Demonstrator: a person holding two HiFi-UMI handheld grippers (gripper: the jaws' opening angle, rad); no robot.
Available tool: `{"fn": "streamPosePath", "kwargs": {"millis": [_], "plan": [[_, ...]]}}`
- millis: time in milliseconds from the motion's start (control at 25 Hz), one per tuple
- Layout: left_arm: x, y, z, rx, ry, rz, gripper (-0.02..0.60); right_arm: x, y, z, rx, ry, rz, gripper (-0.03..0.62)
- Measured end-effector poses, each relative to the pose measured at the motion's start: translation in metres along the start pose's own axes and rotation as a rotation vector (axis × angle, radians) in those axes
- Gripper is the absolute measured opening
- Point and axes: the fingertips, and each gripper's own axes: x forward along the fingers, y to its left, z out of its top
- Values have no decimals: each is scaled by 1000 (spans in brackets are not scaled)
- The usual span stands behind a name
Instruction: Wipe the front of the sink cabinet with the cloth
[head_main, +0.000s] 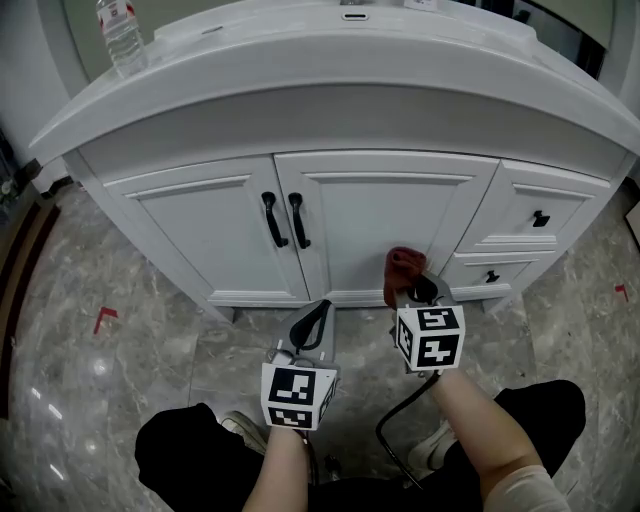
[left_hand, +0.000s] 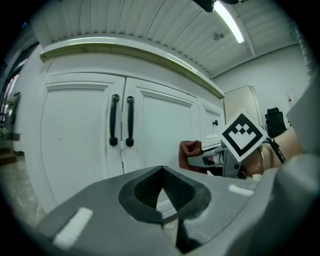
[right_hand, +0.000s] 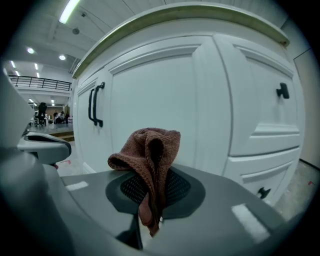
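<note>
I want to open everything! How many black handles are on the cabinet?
4. Two long handles side by side on the middle doors, one knob on the upper right drawer, one on the drawer below. None look hidden.

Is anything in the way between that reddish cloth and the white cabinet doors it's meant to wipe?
Nothing visible is. The right tool grips the cloth close to the right door, bare panel ahead. The left tool sits off to the side, shut and empty.
</note>
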Motion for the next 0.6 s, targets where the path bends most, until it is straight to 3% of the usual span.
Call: {"fn": "streamPosePath", "kwargs": {"millis": [120, 400, 600], "plan": [[-12, 24, -6, -56, 0, 36, 0, 19, 43, -9, -4, 14, 72, 83], [-44, 69, -21, -79, 22, 118, 0, 54, 129, -20, -33, 19, 209, 82], [-61, 96, -31, -113, 31, 170, 0, 73, 167, -18, -40, -2, 256, 83]]}}
